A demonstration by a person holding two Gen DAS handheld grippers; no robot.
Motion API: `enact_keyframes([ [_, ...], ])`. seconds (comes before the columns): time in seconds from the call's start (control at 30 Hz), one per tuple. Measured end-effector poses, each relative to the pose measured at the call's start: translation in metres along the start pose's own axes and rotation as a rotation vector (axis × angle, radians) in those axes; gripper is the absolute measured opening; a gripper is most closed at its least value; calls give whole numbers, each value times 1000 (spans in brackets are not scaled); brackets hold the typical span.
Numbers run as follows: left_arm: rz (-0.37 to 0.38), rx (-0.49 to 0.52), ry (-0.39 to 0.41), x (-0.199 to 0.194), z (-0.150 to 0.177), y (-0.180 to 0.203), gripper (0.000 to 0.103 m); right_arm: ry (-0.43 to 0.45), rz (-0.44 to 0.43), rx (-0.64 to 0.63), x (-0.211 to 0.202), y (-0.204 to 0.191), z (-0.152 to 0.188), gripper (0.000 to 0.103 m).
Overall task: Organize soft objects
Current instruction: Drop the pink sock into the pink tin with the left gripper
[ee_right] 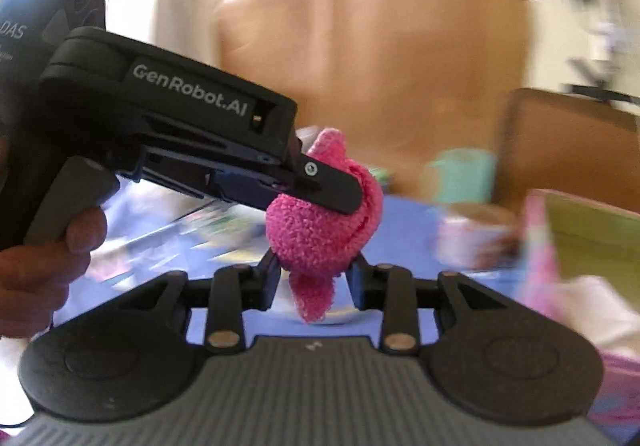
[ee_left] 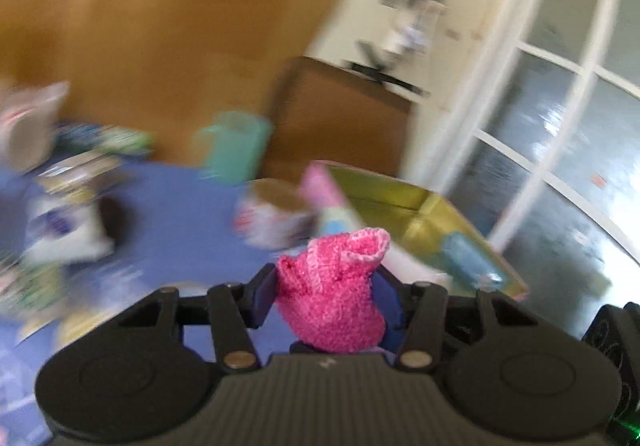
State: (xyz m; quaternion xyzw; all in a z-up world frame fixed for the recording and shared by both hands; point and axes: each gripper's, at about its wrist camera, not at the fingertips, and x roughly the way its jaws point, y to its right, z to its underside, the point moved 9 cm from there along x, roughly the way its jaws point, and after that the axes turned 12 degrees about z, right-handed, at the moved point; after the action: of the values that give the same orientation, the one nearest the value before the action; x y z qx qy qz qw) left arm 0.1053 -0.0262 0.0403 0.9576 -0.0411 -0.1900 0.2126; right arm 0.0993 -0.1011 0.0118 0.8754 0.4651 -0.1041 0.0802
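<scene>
Both the left claw (ee_left: 326, 298) and the right claw (ee_right: 316, 278) are clamped on one pink sock (ee_left: 332, 302), held above the blue desk (ee_left: 180, 206).

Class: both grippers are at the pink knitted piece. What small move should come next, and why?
Probably the right gripper opens and backs off: the left gripper already clamps the pink knitted piece, and the yellow box lies just beyond, to the right.

A large brown wooden panel (ee_left: 160, 26) stands behind the blue-covered tabletop (ee_left: 176, 198). At right, a cream wall (ee_left: 360, 30) meets a white-framed glass door (ee_left: 560, 134), glare on its panes.
</scene>
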Motion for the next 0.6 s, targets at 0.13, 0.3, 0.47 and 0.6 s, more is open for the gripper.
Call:
enact_keyframes([
  [0.13,87,63,-65,66,-8,43,52,-5,142,87,-11,66,4,38],
  [0.3,123,128,-98,110,-5,85,60,-11,341,167,-18,140,15,41],
  [0.47,83,144,-85,98,8,80,61,27,609,250,-29,207,26,88],
  [0.6,13,81,-62,61,17,37,61,77,611,348,-42,216,27,88],
])
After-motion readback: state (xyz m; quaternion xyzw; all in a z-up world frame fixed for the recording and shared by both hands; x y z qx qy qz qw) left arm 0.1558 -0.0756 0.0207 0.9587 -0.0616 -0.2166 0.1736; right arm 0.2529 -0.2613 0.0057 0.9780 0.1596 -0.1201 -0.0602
